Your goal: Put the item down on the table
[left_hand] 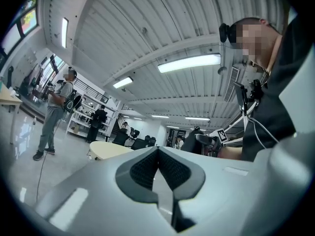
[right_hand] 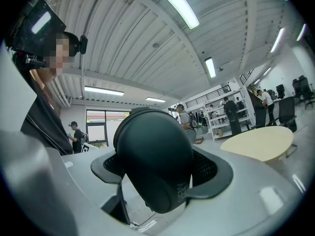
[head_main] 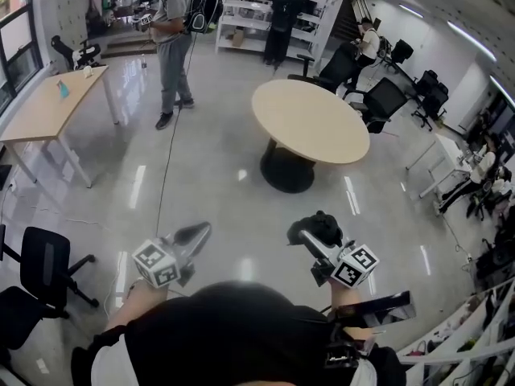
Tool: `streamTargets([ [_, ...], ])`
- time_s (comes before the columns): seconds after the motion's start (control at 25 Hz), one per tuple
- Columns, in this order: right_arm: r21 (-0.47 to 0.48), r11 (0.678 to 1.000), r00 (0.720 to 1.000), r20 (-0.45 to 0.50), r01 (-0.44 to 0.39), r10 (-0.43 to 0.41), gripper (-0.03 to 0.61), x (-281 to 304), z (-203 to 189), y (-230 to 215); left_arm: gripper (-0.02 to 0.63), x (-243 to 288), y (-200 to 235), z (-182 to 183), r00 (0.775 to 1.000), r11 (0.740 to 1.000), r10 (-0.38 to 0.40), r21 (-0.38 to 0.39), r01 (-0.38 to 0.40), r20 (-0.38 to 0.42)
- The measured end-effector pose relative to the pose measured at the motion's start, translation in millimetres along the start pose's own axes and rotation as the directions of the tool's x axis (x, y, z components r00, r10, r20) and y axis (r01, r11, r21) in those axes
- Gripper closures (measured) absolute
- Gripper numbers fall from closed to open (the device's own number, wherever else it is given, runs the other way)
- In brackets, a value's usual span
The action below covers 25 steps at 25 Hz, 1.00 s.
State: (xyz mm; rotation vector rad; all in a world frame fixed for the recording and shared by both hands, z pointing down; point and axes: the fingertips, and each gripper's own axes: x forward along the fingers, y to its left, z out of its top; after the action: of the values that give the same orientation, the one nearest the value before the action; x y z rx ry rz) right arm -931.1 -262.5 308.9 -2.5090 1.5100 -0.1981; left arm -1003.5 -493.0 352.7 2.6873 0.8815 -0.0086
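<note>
A black rounded item (head_main: 323,227), like a small zipped case, sits between the jaws of my right gripper (head_main: 312,232). In the right gripper view the black item (right_hand: 155,159) fills the gap and both pads press its sides. My left gripper (head_main: 197,233) is held out beside it at about the same height, shut with nothing in it; in its own view the left gripper (left_hand: 158,168) has its pads meeting. Both are held in the air over the floor. The round beige table (head_main: 310,123) stands ahead, some way off, with nothing on it, and the table (right_hand: 258,142) also lies at the right of the right gripper view.
A rectangular wooden table (head_main: 48,107) stands at the far left. Black office chairs are at the near left (head_main: 40,268) and behind the round table (head_main: 382,99). A person (head_main: 173,47) stands beyond, and a cable (head_main: 167,167) runs across the shiny floor.
</note>
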Motion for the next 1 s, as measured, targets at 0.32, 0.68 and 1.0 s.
streamTargets([
  [0.32, 0.020, 0.996, 0.997, -0.017, 0.081, -0.081, 0.202, -25.6, -10.5, -3.0, 0.615, 21.5, -5.6, -22.2, 0.996, 0.995, -0.081, -0.056, 0.079, -0.047],
  [0.68, 0.009, 0.990, 0.989, 0.042, 0.139, -0.140, 0.202, -119.2, 9.9, -69.3, 0.615, 111.6, -68.1, -41.1, 0.987, 0.988, -0.153, 0.017, 0.154, -0.056],
  [1.0, 0.001, 0.981, 0.979, 0.066, 0.194, -0.194, 0.202, -235.6, 42.2, -145.6, 0.615, 224.4, -179.0, -56.0, 0.967, 0.970, -0.243, 0.010, 0.245, -0.077],
])
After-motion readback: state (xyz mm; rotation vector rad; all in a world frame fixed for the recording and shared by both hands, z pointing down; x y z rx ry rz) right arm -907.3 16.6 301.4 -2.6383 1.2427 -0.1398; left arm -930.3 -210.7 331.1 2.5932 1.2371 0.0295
